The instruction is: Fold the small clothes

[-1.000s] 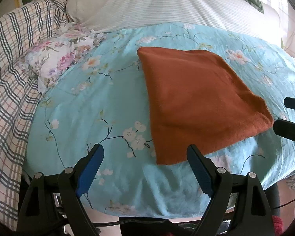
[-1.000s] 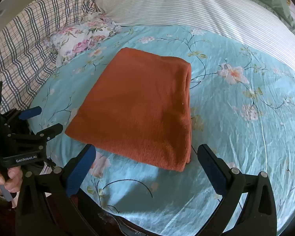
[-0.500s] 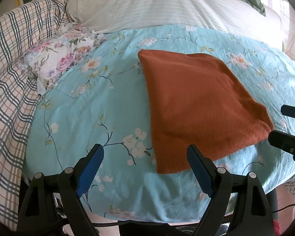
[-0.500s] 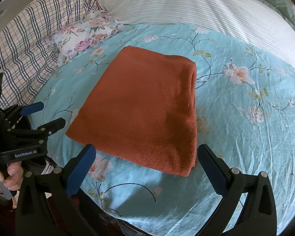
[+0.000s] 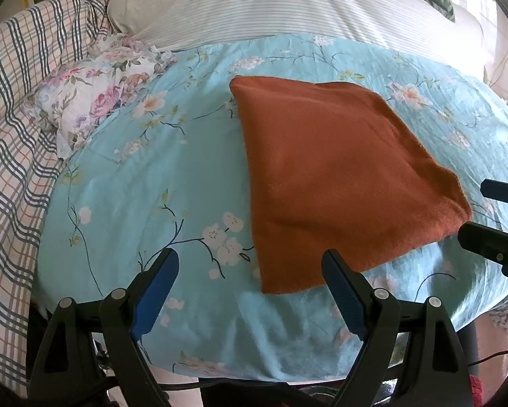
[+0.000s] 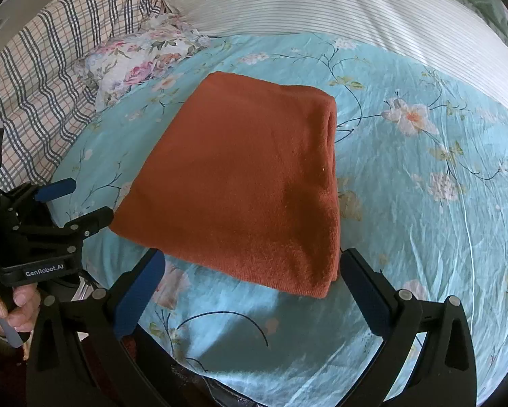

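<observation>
The orange cloth (image 6: 250, 183) lay folded into a thick rectangle on the light-blue floral sheet (image 6: 423, 203), its doubled edge to the right in the right wrist view; a floral pillow (image 5: 94, 98) sat off to the left near the plaid bedding (image 5: 13, 118), well apart from it. Across the last second almost nothing had altered; the cloth kept its shape and place, and only the framing had drifted a little, so that the fold sat slightly lower in both views. The left gripper (image 5: 250, 291) stood with its jaws spread wide and nothing between them, just short of the cloth's near corner; the right gripper (image 6: 250, 288) was likewise spread and empty, straddling the near edge without pressing on it. A hand (image 6: 6, 312) held the left tool's handle at the frame's edge. That stillness suggested the fold was judged finished, or that a further fold was being weighed; the piece looked neat enough to leave.
</observation>
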Demonstrator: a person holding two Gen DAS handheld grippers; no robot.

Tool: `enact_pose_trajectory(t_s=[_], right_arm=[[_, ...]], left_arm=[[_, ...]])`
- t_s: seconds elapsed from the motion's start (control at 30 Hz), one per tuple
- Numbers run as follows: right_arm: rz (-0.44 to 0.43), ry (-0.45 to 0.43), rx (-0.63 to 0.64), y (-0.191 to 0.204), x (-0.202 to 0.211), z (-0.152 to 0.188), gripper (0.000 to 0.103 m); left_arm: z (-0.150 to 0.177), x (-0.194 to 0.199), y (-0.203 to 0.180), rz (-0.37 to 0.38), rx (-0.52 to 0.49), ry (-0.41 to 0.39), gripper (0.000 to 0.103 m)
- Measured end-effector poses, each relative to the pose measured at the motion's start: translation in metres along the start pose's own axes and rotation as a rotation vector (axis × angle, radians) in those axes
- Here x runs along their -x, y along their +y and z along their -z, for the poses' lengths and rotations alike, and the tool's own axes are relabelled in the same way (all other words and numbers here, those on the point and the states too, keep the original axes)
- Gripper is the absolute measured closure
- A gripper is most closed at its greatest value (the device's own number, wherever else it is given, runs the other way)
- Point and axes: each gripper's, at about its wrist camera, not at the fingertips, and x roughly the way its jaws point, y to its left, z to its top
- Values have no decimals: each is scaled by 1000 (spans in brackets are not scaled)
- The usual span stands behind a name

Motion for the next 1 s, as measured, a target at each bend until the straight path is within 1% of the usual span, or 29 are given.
enact_pose_trajectory(t_s=[0.47,1.0], right_arm=[[1,-6,3,3,3,2,0],[2,-25,16,10,17,3,0]], left_arm=[[5,8,-2,6,3,-9,16],[6,19,-1,17,5,-26,16]])
